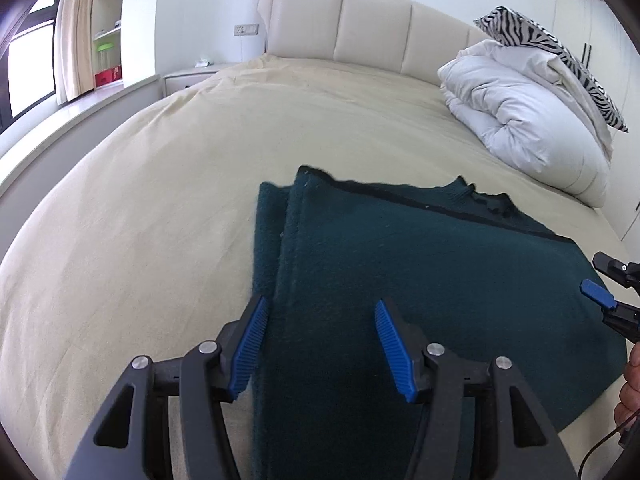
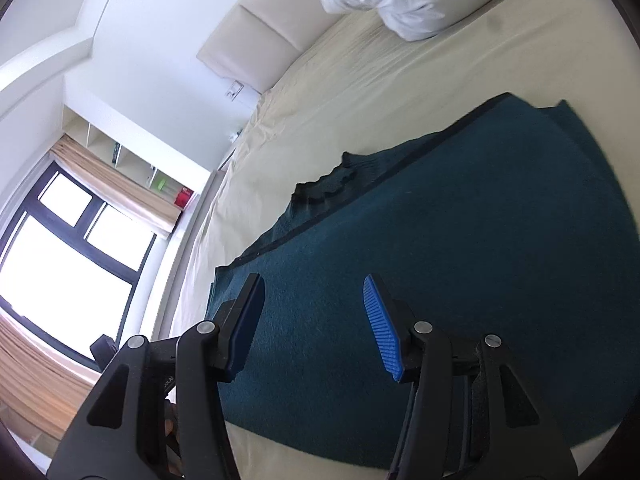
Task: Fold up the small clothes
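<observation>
A dark teal knit sweater (image 1: pixel 420 260) lies folded flat on the beige bed sheet (image 1: pixel 160 200), its ribbed collar toward the headboard. My left gripper (image 1: pixel 320 304) hovers over the sweater's near left part, blue pads apart, with nothing pinched between them. At the right edge of the left wrist view, my right gripper (image 1: pixel 596 276) reaches in over the sweater's right side. In the right wrist view the sweater (image 2: pixel 460 220) fills the middle. There the right gripper (image 2: pixel 313 284) stands open above the cloth, holding nothing.
A bundled white duvet (image 1: pixel 520 120) and a zebra-print pillow (image 1: pixel 552 48) sit at the bed's far right by the padded headboard (image 1: pixel 360 24). A nightstand (image 1: pixel 188 76), shelves and a window are on the left. A person's hand (image 1: pixel 632 380) shows at the right edge.
</observation>
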A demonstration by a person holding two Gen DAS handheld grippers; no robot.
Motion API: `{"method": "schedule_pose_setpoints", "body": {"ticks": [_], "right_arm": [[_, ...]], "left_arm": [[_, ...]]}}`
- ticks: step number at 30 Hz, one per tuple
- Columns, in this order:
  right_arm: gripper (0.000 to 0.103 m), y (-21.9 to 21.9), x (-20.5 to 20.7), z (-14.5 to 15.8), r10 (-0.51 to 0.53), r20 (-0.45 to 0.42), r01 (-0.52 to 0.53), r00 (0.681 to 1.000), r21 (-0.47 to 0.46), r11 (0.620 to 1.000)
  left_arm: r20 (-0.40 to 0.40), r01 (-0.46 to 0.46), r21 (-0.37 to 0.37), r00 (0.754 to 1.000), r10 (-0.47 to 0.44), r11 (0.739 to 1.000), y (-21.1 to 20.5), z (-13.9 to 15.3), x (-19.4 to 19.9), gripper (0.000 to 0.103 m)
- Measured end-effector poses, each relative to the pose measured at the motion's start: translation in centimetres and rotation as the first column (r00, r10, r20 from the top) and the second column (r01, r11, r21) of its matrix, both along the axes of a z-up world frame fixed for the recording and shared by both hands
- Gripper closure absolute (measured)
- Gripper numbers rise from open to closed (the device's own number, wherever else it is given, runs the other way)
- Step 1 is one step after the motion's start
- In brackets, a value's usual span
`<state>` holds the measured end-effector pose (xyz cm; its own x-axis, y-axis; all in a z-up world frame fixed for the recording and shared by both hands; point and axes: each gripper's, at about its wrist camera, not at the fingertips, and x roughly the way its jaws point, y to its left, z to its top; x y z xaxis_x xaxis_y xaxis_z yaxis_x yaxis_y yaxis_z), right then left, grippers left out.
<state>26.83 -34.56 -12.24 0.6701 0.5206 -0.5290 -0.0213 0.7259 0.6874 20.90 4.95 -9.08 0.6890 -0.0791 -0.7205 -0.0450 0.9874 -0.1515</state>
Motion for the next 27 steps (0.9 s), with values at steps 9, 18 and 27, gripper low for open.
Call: {"method": "schedule_pose_setpoints", "body": {"ticks": [9, 18, 27], "right_arm": [[0.072, -9.8, 0.1, -4.5, -0.206, -0.065, 0.21, 0.976, 0.068, 0.975], [0.058, -17.1, -8.6, -1.6, -0.412, -0.049, 0.412, 0.91, -0.022, 0.911], [0.053, -8.1, -9.6, 0.8, -0.242, -0.008, 0.241, 0.97, -0.07, 0.968]], "left_arm": [[-0.022, 0.01, -0.021, 1.0, -0.01, 1.0, 0.6, -1.4, 0.2, 0.034], [-0.019, 0.011, -0.042, 1.0, -0.012, 0.999, 1.0, -1.4, 0.0, 0.034], [-0.019, 0.019, -0.11, 1.0, -0.021, 0.994, 2.0, -1.2, -0.3, 0.034]]}}
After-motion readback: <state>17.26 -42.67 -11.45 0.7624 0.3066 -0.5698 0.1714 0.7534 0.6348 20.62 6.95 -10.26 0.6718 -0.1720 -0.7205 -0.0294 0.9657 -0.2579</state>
